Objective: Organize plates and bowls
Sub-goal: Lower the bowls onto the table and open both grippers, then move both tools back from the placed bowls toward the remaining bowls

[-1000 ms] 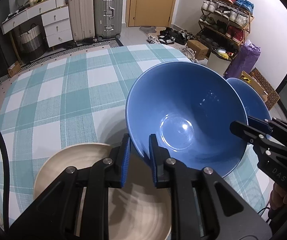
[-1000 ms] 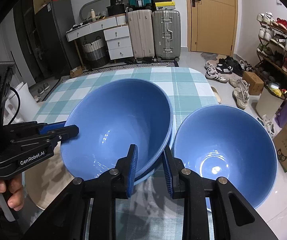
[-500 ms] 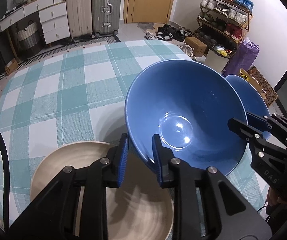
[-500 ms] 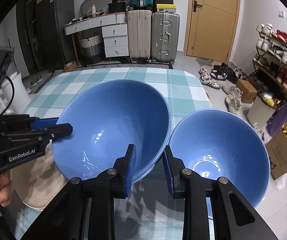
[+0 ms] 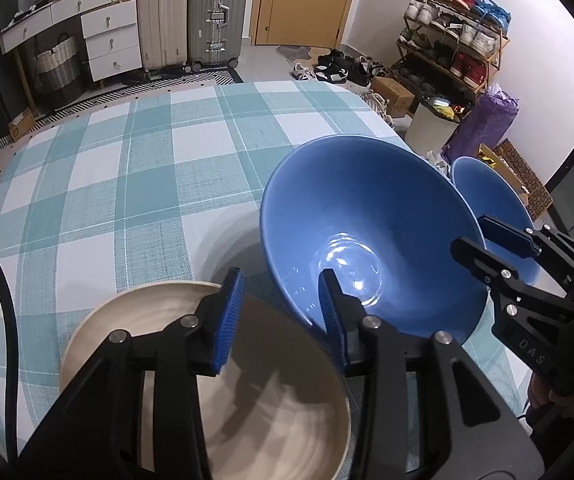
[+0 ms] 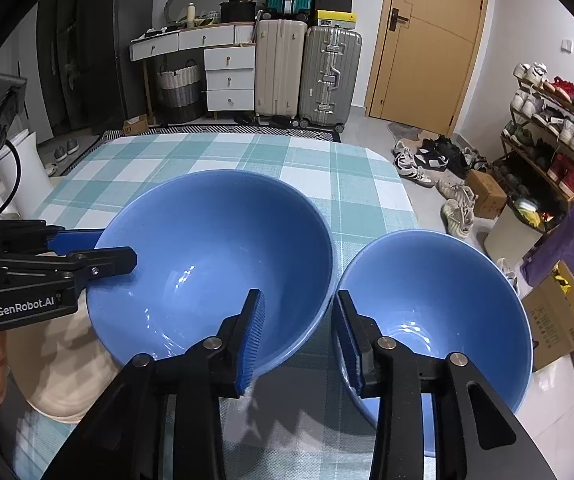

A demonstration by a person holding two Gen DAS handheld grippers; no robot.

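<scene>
Both grippers stand spread wide, each straddling a side of the rim of the big blue bowl [image 5: 371,236] without pinching it. The left gripper [image 5: 279,312] has one finger inside the bowl and one over the cream plate [image 5: 207,392] beneath it. The right gripper [image 6: 297,336] brackets the opposite side, with the second blue bowl [image 6: 435,312] just right of its fingers. Two bowls, one plate, all mouth-up on the checked tablecloth [image 5: 127,184]

Both wrist cameras looking down close past their fingers [image 5: 231,312] [image 6: 253,328], sharing the big blue bowl [image 5: 367,232] [image 6: 215,256] ahead of them, each catching the opposite fingers.
</scene>
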